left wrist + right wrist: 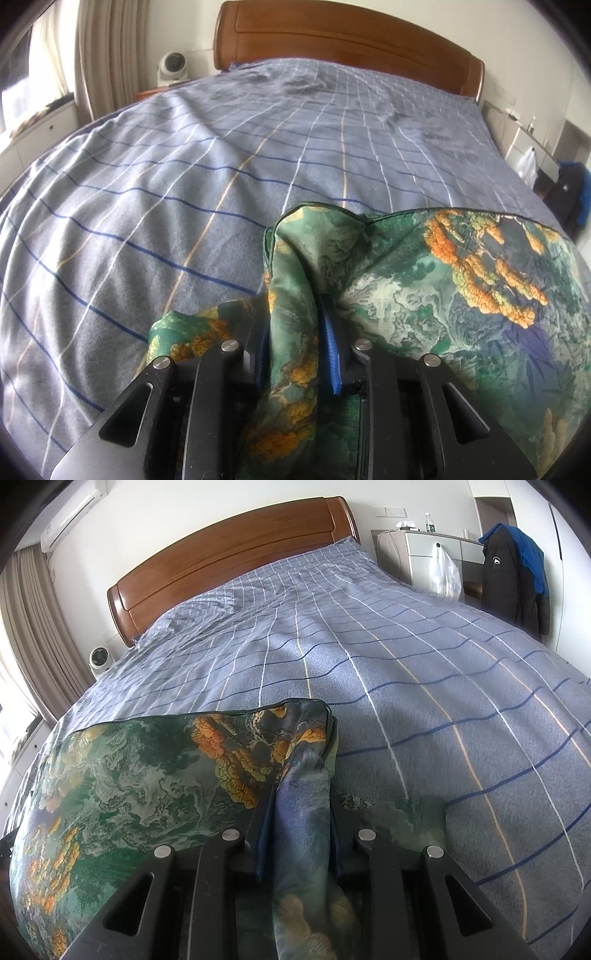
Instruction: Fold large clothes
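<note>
A large green garment [424, 280] with an orange and teal landscape print hangs stretched between my two grippers above the bed. My left gripper [295, 317] is shut on its left corner; bunched cloth fills the gap between the blue-padded fingers [332, 354]. In the right wrist view the same garment [140, 786] spreads to the left. My right gripper [299, 801] is shut on its right corner, with a twisted fold of cloth pinched between the fingers. The fingertips are hidden by fabric in both views.
The bed [221, 155] carries a grey-blue checked cover, with a wooden headboard [351, 40] at the far end. A small white fan [171, 66] and curtains stand at the left. A white cabinet [424, 550], plastic bag and dark jacket [513, 572] stand at the right.
</note>
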